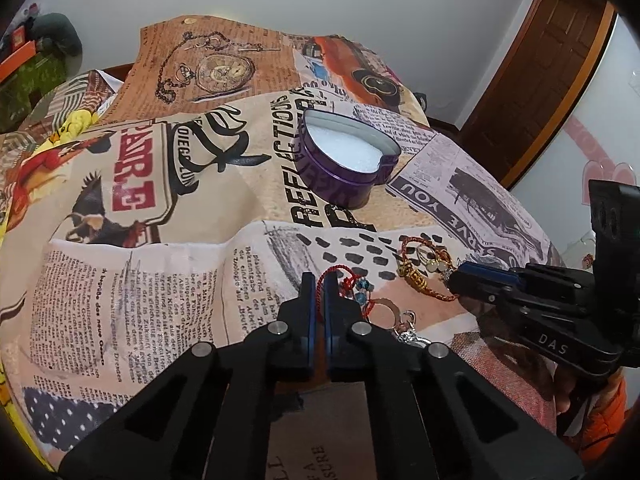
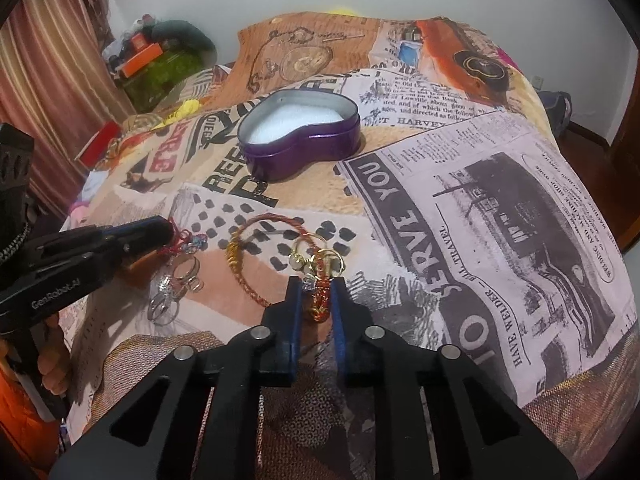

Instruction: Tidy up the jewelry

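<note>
Jewelry lies in two clusters on the collage-print cloth (image 2: 460, 200): a red cord bracelet with blue beads (image 1: 352, 286) threaded between the nearly closed left gripper (image 1: 319, 280), apparently pinched. A red-and-gold braided bracelet (image 2: 320, 300) runs lengthwise between the part-open right gripper (image 2: 316, 286), ungripped; the open purple heart-shaped tin (image 2: 300, 136) sits well beyond both.

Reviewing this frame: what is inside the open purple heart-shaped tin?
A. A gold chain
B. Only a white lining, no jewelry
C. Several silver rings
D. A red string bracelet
B: the purple heart-shaped tin shows only its white lining; the red string bracelet and silver rings lie on the printed cloth.
</note>
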`<state>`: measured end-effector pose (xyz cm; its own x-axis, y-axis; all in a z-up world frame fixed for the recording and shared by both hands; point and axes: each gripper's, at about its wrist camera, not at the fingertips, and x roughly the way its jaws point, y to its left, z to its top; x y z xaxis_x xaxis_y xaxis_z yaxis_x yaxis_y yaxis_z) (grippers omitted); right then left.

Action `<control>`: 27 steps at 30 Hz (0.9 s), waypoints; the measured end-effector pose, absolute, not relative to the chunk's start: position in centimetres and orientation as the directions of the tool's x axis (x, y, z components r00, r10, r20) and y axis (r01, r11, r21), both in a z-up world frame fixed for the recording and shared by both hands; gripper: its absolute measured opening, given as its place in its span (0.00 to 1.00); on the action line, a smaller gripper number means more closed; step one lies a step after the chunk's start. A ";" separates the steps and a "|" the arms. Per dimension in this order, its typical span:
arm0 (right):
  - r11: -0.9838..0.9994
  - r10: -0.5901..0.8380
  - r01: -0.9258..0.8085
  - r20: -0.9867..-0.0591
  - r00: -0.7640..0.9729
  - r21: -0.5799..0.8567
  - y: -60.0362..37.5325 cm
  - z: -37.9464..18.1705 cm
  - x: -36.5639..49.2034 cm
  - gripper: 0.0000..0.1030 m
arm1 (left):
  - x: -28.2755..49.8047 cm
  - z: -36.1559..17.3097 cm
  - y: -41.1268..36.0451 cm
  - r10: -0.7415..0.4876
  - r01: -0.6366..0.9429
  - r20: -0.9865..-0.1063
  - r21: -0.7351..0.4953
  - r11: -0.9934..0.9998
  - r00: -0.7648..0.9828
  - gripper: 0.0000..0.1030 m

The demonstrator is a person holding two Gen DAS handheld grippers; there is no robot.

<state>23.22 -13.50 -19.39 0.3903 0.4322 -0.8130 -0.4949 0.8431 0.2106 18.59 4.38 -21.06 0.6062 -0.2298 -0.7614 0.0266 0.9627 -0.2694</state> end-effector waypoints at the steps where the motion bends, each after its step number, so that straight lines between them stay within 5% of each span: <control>1: 0.843 0.434 -0.494 -0.812 0.390 0.214 -13.5 -19.4 23.3 0.12 | 18.5 -20.9 4.4 -0.228 0.025 -0.757 -0.269 0.963 0.612 0.02; 7: 0.853 0.422 -0.484 -0.805 0.418 0.195 -13.7 -18.9 23.1 0.03 | 17.9 -19.8 4.4 -0.212 0.029 -0.738 -0.253 0.967 0.641 0.01; 27: 0.874 0.420 -0.463 -0.708 0.567 0.147 -14.8 -13.3 21.8 0.03 | 16.3 -13.5 3.9 -0.177 0.061 -0.624 -0.202 0.977 0.761 0.01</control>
<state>21.83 -14.84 -13.28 0.5674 0.4202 -0.7081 -0.4632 0.8739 0.1475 16.29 3.88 -13.49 0.7608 -0.1769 -0.6244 0.0611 0.9774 -0.2025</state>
